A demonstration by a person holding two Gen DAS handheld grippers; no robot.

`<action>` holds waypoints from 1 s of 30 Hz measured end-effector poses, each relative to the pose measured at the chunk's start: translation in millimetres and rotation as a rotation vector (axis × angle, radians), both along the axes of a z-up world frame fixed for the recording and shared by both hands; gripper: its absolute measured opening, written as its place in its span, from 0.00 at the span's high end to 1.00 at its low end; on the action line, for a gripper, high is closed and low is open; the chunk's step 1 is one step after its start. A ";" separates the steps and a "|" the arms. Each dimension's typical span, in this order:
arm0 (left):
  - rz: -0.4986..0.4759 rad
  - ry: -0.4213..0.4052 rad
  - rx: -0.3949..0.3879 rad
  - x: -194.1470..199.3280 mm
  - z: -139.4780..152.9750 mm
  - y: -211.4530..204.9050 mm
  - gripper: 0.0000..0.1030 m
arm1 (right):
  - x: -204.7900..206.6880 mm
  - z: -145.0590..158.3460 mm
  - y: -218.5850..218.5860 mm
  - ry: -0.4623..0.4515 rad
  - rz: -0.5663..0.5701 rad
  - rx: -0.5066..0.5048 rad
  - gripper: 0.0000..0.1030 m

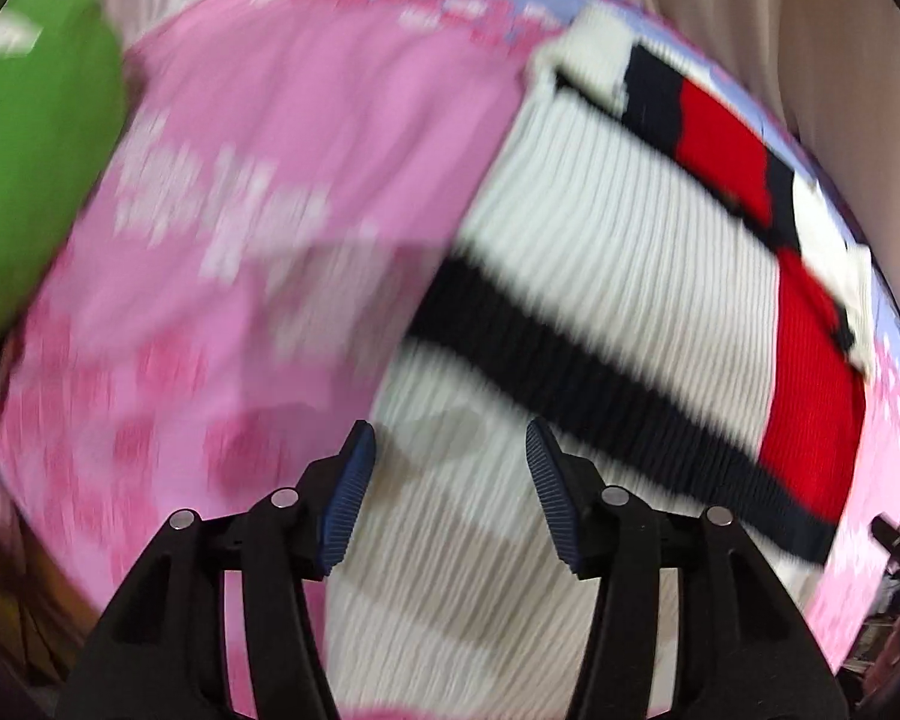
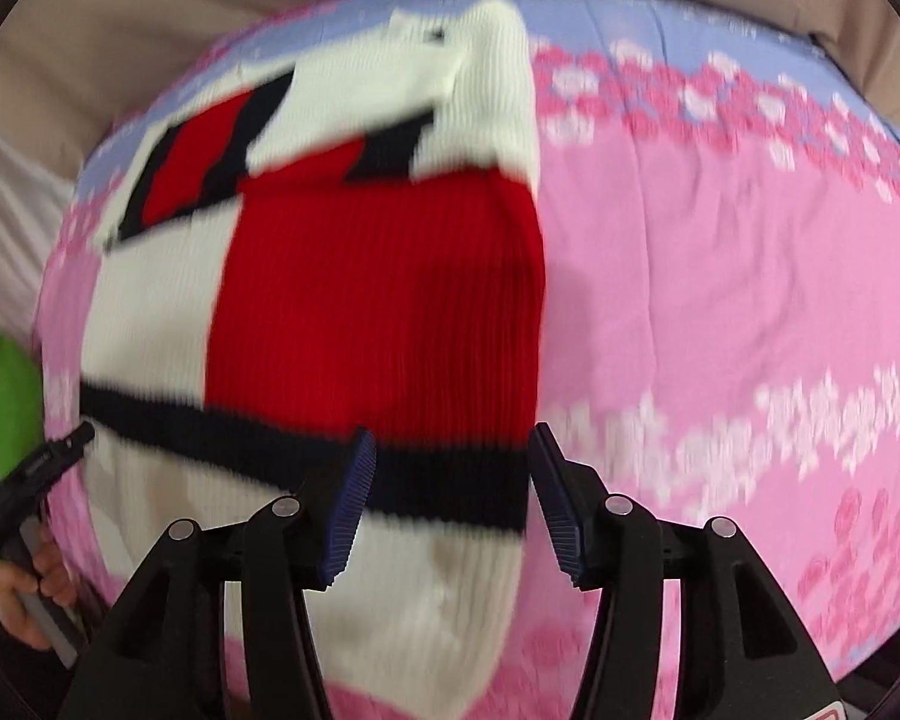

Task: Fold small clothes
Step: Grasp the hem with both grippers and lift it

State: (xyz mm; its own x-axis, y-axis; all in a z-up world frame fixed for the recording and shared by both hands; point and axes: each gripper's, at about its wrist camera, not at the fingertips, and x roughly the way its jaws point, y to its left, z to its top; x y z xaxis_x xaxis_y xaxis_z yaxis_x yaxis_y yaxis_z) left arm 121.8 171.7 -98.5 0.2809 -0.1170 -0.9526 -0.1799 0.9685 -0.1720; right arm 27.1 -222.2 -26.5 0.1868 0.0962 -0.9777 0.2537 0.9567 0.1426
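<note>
A small ribbed knit sweater, white with red blocks and navy stripes [image 1: 600, 276], lies flat on a pink patterned bedspread [image 1: 282, 192]. Its sleeves are folded in across its far part. My left gripper [image 1: 450, 480] is open and empty, hovering over the sweater's near white hem. In the right wrist view the sweater [image 2: 366, 312] fills the middle left. My right gripper [image 2: 450, 480] is open and empty over the navy stripe by the sweater's right edge. The left gripper's tip [image 2: 60, 450] shows at the far left. Both views are motion-blurred.
The bedspread [image 2: 720, 300] has white and dark pink flower bands and a light blue far border [image 2: 660, 30]. A green object [image 1: 24, 168] sits at the bed's left edge. Beige curtains [image 1: 780, 12] hang behind the bed.
</note>
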 end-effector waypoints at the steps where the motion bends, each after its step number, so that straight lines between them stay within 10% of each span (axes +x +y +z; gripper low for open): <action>1: 0.009 0.024 -0.020 -13.1 -3.1 2.1 0.49 | -13.1 -5.1 3.6 0.043 0.012 0.011 0.50; 10: 0.008 0.038 -0.024 -49.0 -10.4 -11.7 0.42 | -83.0 -45.0 32.2 0.234 0.035 0.015 0.46; 13: 0.001 0.039 -0.048 -49.5 -10.3 -13.3 0.60 | -89.3 -54.7 43.3 0.232 0.043 0.026 0.46; 15: 0.001 0.053 -0.076 -48.4 -11.3 -8.3 0.91 | -90.5 -60.7 48.9 0.222 0.046 0.026 0.48; 17: 0.025 0.069 -0.160 -48.7 -11.2 2.0 0.93 | -92.2 -65.3 53.4 0.207 0.047 -0.005 0.53; 20: 0.024 0.062 -0.218 -51.8 -3.3 7.6 0.95 | -93.5 -58.6 58.2 0.127 0.056 0.011 0.91; 30: -0.159 0.039 -0.271 -98.9 45.1 -7.3 0.97 | -135.0 6.5 10.5 0.020 0.067 -0.054 0.96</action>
